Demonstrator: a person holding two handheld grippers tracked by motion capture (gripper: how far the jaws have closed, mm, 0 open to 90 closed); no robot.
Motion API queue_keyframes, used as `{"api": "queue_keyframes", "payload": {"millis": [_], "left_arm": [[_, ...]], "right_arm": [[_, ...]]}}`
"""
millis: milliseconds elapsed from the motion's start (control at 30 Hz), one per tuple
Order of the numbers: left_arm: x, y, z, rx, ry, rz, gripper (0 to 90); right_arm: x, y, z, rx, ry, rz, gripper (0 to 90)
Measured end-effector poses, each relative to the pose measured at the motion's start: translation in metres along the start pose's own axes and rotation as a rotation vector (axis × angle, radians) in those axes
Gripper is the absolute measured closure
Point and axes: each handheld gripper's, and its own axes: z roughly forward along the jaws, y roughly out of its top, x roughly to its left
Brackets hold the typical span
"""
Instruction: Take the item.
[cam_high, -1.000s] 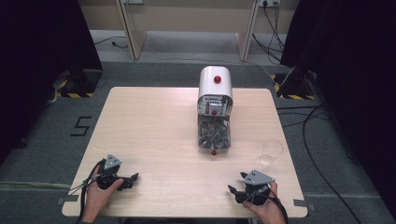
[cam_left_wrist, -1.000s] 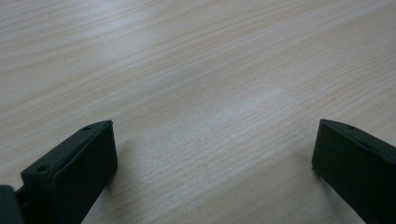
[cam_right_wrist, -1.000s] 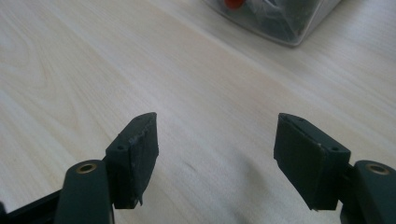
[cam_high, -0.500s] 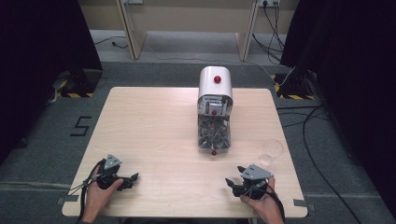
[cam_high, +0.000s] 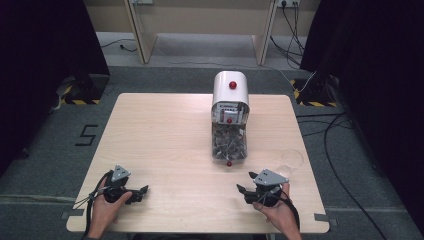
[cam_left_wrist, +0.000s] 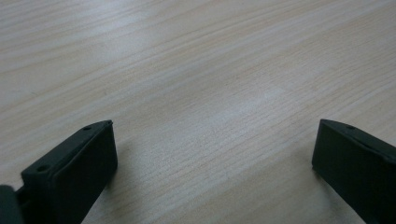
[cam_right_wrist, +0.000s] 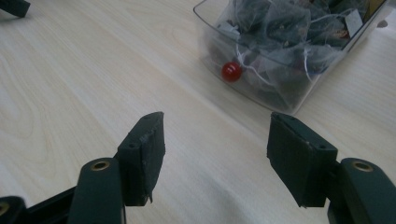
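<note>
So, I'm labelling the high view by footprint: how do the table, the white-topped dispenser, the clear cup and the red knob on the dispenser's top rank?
Largest to smallest:
1. table
2. white-topped dispenser
3. clear cup
4. red knob
No close calls.

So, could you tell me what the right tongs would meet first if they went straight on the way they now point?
Likely the clear container of tea bags, near its red knob. The right tongs stand open with bare table in between; depth is uncertain.
</note>
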Motion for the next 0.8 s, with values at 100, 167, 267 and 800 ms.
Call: {"api": "queue_keyframes", "payload": {"millis": [100, 167, 267, 800], "left_arm": [[0.0, 0.0, 0.0, 0.0, 0.0, 0.0, 0.0], [0.0, 0.0, 0.0, 0.0, 0.0, 0.0, 0.0], [0.0, 0.0, 0.0, 0.0, 0.0, 0.0, 0.0], [0.0, 0.0, 0.0, 0.0, 0.0, 0.001, 0.0]], "right_arm": [[0.0, 0.009, 0.003, -0.011, -0.003, -0.011, 38.7], [0.0, 0.012, 0.003, -0.014, -0.004, -0.013, 38.8], [-0.001, 0.018, 0.006, -0.024, -0.005, -0.025, 39.3], [-0.01, 0.042, 0.017, -0.049, -0.02, -0.03, 41.1]]}}
